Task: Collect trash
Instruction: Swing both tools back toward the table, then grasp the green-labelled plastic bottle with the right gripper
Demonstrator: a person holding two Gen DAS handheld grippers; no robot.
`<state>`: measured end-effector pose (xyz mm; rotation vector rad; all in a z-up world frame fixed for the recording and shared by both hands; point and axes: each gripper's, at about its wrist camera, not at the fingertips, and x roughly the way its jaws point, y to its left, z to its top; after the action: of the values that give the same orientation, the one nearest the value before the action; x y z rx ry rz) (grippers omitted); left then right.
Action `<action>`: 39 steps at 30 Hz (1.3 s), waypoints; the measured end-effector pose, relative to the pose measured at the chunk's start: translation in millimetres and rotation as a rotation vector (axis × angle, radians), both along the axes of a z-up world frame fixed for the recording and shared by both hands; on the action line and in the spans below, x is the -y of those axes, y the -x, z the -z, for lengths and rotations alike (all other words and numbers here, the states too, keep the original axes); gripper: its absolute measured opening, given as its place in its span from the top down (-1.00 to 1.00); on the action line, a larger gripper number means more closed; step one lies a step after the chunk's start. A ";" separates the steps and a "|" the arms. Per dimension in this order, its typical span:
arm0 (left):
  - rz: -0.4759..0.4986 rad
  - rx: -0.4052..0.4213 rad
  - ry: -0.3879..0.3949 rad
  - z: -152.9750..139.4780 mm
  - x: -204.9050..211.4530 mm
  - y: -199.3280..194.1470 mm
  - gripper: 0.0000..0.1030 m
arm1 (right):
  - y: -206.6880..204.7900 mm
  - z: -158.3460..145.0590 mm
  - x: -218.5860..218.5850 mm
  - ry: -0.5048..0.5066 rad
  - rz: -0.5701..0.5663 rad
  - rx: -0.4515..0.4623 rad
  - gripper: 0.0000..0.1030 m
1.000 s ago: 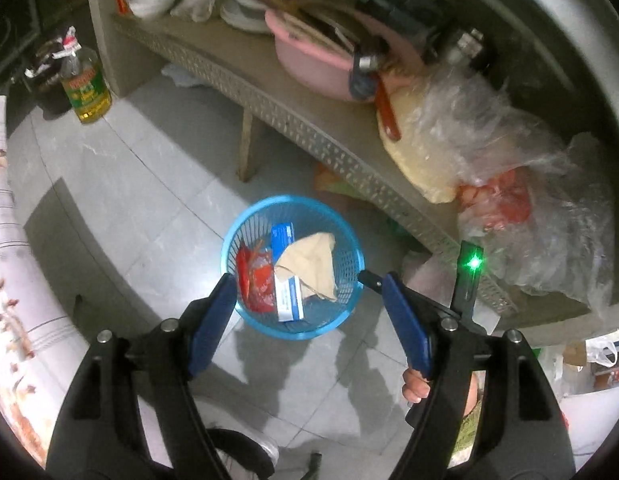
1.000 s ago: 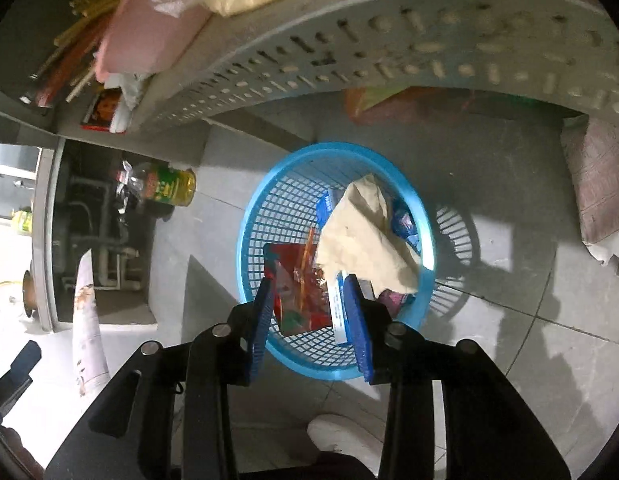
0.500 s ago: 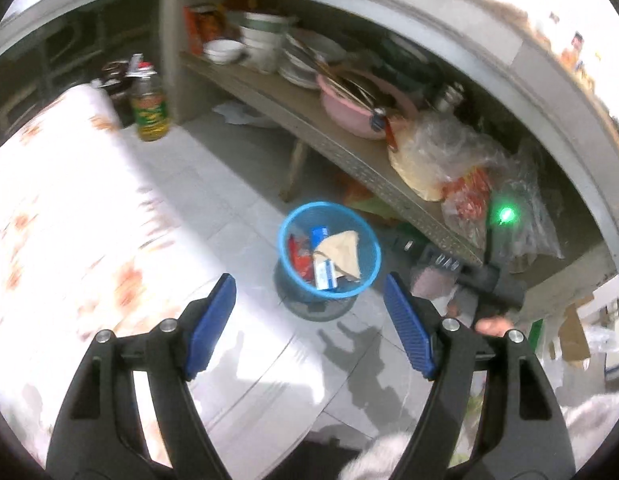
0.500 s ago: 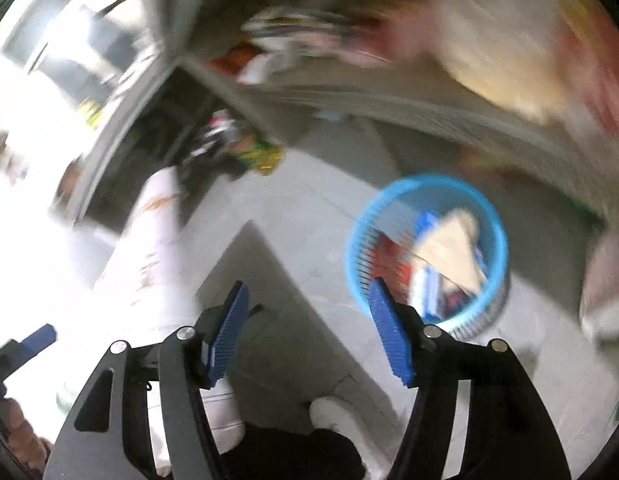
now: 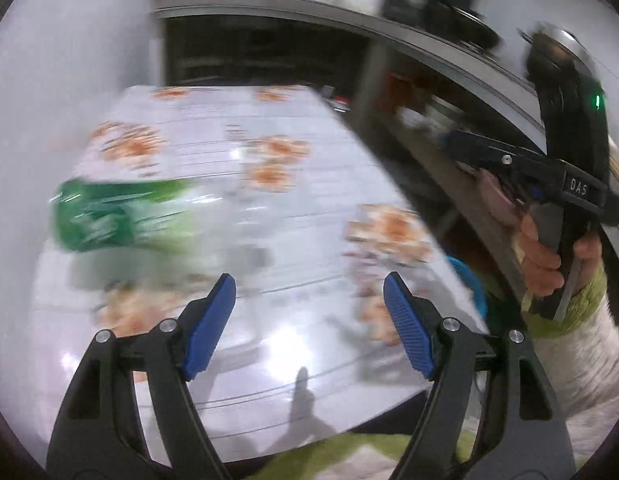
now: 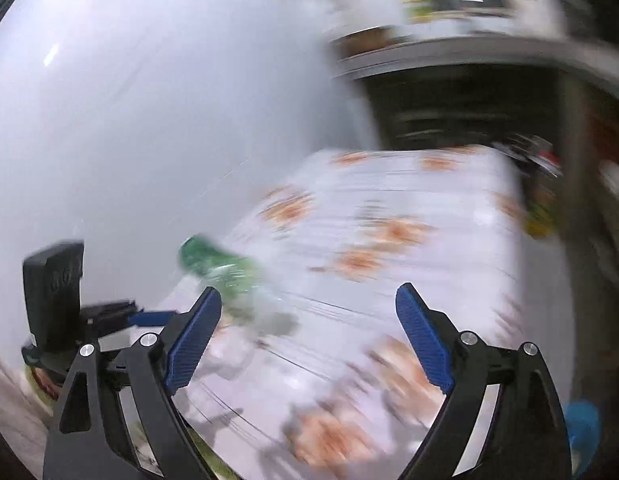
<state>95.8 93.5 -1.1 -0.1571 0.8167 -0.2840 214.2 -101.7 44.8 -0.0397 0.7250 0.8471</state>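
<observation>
Both views are blurred by motion. A green plastic wrapper or bottle (image 5: 109,216) lies on the table's floral cloth (image 5: 237,184), ahead and to the left of my left gripper (image 5: 309,312), which is open with nothing between its blue pads. The same green item (image 6: 225,272) lies just beyond the left finger of my right gripper (image 6: 309,328), whose jaws are opening wide and hold nothing. The blue trash basket (image 5: 469,280) peeks out past the table's right edge and shows low at the right (image 6: 581,424) in the right wrist view.
A grey counter with a dark shelf opening (image 5: 269,60) runs behind the table. A person's hand (image 5: 549,248) holds the other gripper at the right of the left wrist view. A pale wall (image 6: 149,120) stands to the left.
Both grippers have lifted away from the blue basket on the floor and swung over to the cloth-covered table. The right gripper's jaws have spread from narrow to wide.
</observation>
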 end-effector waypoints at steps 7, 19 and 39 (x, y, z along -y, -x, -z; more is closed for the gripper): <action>-0.211 -0.083 0.001 43.2 -75.3 -8.3 0.07 | -32.4 22.0 -167.7 0.322 -0.315 0.081 -0.68; -0.248 -0.145 0.161 70.1 -129.6 -16.5 0.45 | -43.8 75.2 -237.7 0.539 -0.475 0.009 -0.33; -0.224 -0.180 0.122 83.5 -109.3 -67.3 0.45 | -66.5 51.8 -37.5 -0.033 0.145 -0.375 -0.11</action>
<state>163.1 202.8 -84.6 -0.3904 0.9514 -0.1085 280.6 -64.2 -7.0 0.2039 1.0523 0.7337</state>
